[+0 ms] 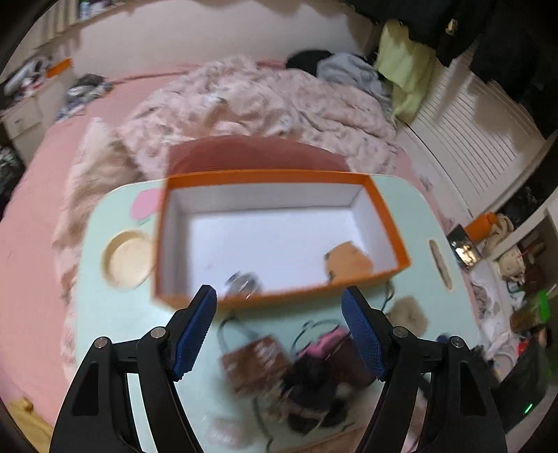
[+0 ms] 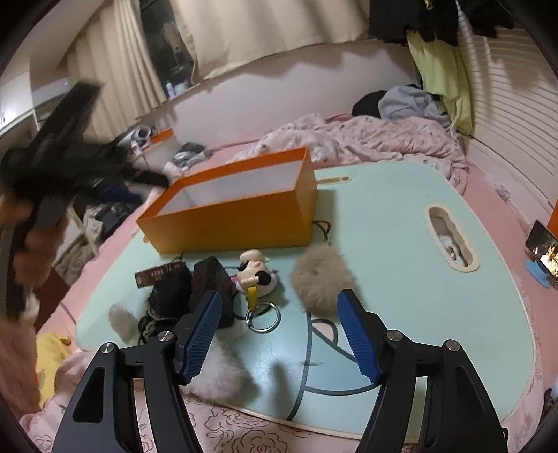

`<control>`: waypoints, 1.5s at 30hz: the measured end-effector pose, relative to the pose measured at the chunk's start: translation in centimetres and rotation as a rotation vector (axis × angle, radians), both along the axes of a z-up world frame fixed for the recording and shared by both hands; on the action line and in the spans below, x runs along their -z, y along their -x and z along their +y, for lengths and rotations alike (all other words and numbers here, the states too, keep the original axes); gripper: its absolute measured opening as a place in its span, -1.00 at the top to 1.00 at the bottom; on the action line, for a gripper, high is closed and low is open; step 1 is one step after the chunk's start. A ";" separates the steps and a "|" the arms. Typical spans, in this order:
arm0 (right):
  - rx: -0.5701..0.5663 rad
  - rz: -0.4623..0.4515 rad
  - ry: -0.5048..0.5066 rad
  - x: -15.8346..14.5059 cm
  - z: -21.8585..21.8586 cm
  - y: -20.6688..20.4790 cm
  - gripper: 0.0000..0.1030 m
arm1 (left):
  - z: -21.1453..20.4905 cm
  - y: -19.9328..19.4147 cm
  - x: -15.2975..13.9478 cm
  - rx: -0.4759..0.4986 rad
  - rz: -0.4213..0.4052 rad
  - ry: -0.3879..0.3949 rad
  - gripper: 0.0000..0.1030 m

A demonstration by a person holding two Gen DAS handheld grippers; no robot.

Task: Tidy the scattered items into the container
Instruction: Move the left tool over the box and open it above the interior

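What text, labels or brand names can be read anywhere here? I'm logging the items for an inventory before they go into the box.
None can be read.
Brown tag by the orange box: pale printed marks, too small and blurred to read.
Same brown tag in the left wrist view: motion-blurred, unreadable.
Phone screen at the right edge: lit picture, no legible words.
Cartoon keychain figure: no lettering visible.

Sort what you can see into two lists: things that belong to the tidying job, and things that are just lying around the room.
Part of the job:
- orange box
- grey fluffy pompom
- cartoon figure keychain
- dark pouch
- brown card
- left gripper, open
- right gripper, open

Just lying about:
- pink quilt
- yellow-green pillow
- phone
- curtains
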State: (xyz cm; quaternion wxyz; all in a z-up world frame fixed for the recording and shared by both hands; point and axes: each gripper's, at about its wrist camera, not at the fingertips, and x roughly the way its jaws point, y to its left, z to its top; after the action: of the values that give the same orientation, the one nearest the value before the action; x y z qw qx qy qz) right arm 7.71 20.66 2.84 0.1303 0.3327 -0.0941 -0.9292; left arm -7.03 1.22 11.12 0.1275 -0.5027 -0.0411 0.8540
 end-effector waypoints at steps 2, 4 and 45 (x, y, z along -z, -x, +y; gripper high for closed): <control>-0.011 -0.017 0.005 0.2 -0.3 0.2 -0.34 | 0.6 1.8 0.8 -0.019 -0.037 0.023 -0.44; -0.013 -0.024 0.015 0.5 -0.1 0.4 -0.34 | 1.3 2.6 1.5 -0.038 -0.040 0.074 -0.44; -0.010 -0.065 0.086 1.3 0.6 1.0 -0.40 | 9.4 7.7 7.1 0.101 -0.339 0.049 -0.44</control>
State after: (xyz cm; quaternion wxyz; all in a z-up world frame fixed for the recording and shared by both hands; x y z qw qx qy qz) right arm 6.70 21.31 1.52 0.1461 0.3572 -0.1364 -0.9124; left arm -14.71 10.65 4.05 0.1491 -0.6440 -0.0160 0.7502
